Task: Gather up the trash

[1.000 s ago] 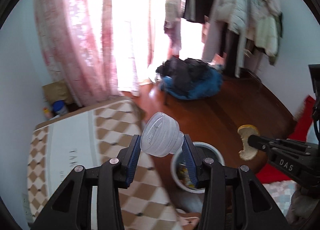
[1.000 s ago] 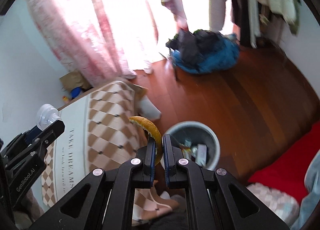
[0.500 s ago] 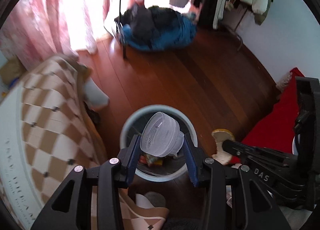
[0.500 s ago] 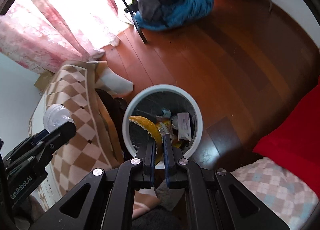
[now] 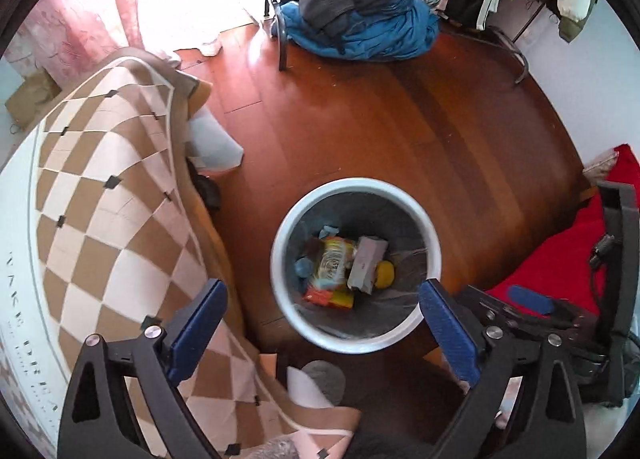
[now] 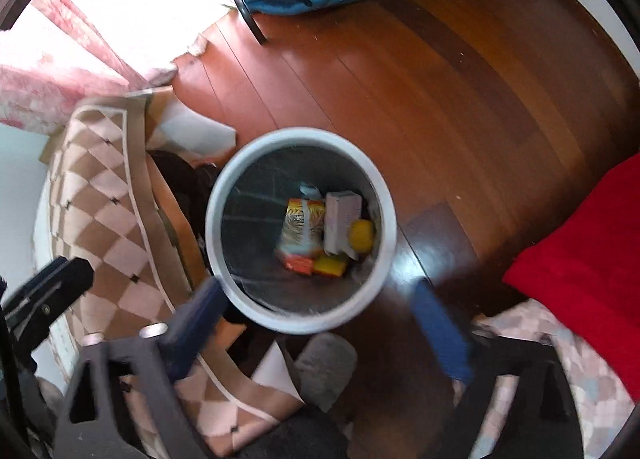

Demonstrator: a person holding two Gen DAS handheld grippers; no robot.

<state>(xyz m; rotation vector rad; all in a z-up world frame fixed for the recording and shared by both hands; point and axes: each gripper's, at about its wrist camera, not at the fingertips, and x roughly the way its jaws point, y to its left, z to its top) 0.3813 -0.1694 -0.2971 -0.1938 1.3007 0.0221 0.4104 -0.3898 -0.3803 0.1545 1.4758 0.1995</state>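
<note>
Trash [image 5: 340, 267] is seen piled at the bottom of the white bin [image 5: 280, 235] on the wood floor, just beside the checkered blanket [image 5: 104, 195]. Left hand-held gripper [image 5: 322, 329] and right hand-held gripper [image 6: 320, 331] are both spread wide over the bin, nothing held.

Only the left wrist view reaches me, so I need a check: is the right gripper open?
Observer: Yes. The right gripper has its jaws wide apart, with nothing between them.
Operator: Is it over the bin?
Observer: Its camera looks straight down into the bin, and its fingers flank the near rim.
Operator: What lies off to its right?
Observer: A pale checked cloth, just below the red cloth.
</note>
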